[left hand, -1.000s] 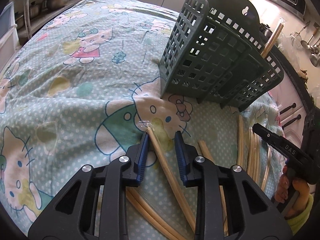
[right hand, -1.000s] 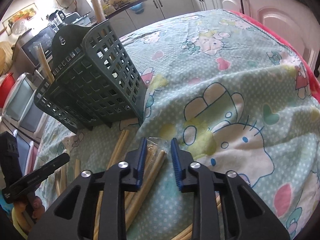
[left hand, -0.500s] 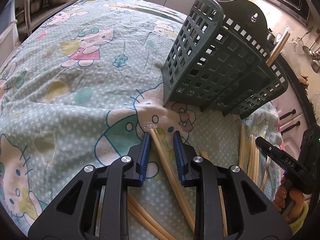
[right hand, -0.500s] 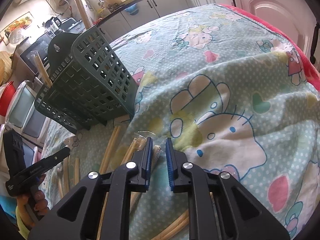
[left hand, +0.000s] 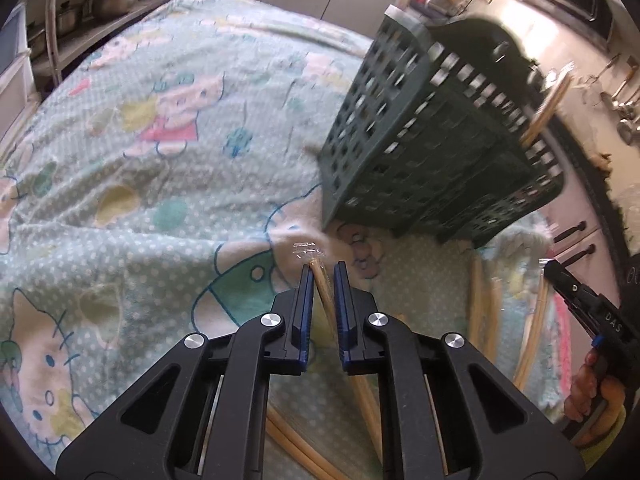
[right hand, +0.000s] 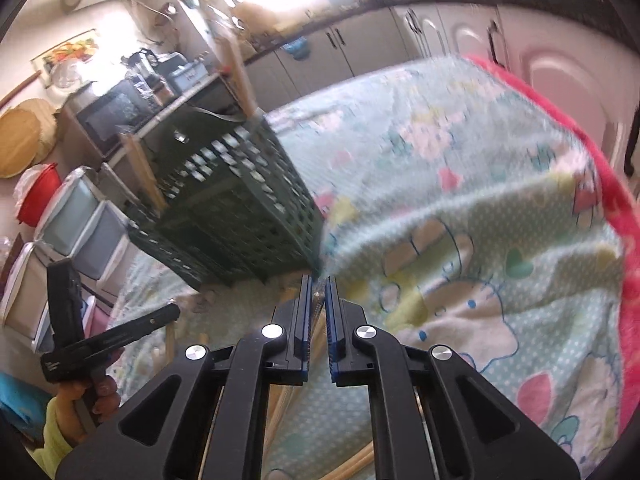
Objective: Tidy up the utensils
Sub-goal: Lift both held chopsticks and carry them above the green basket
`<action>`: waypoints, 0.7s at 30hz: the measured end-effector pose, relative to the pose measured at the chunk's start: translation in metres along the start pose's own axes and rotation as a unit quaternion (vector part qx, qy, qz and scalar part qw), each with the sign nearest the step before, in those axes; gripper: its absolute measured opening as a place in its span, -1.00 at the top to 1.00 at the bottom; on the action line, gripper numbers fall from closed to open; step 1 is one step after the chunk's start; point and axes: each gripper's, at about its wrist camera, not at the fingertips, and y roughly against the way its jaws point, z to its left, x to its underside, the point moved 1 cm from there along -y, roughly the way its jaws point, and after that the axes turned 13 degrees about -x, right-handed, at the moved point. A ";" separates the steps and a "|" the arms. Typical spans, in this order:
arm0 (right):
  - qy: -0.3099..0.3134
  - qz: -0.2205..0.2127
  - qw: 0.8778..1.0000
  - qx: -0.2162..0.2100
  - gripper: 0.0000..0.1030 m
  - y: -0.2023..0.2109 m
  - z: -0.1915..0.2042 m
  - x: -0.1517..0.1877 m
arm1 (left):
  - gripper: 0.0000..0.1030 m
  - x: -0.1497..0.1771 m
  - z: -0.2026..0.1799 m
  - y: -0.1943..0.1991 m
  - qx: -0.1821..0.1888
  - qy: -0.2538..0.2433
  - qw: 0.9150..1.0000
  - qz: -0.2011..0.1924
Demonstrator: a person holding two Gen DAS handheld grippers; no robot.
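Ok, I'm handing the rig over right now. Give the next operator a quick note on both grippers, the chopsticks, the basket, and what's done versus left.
Left gripper: jaws have just closed on a plastic-wrapped chopstick pair, which slants across the blanket.
Right gripper: jaws have also just closed, on another wrapped pair; the frame is blurred.
Green basket stands on the blanket just ahead of both grippers, with a few sticks upright in it already.
Left to do: drop both held pairs into the basket, then collect the loose chopsticks lying on the blanket below it.
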 end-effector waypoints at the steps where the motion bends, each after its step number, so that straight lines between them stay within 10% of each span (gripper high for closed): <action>1: 0.006 -0.005 1.000 -0.003 0.87 0.004 0.004 -0.003 | 0.88 -0.001 -0.001 0.007 0.003 -0.001 1.000 -0.008; 21: 0.133 -0.109 0.985 -0.034 0.89 0.067 0.091 -0.039 | 0.95 -0.034 -0.046 0.121 0.058 -0.044 0.986 -0.150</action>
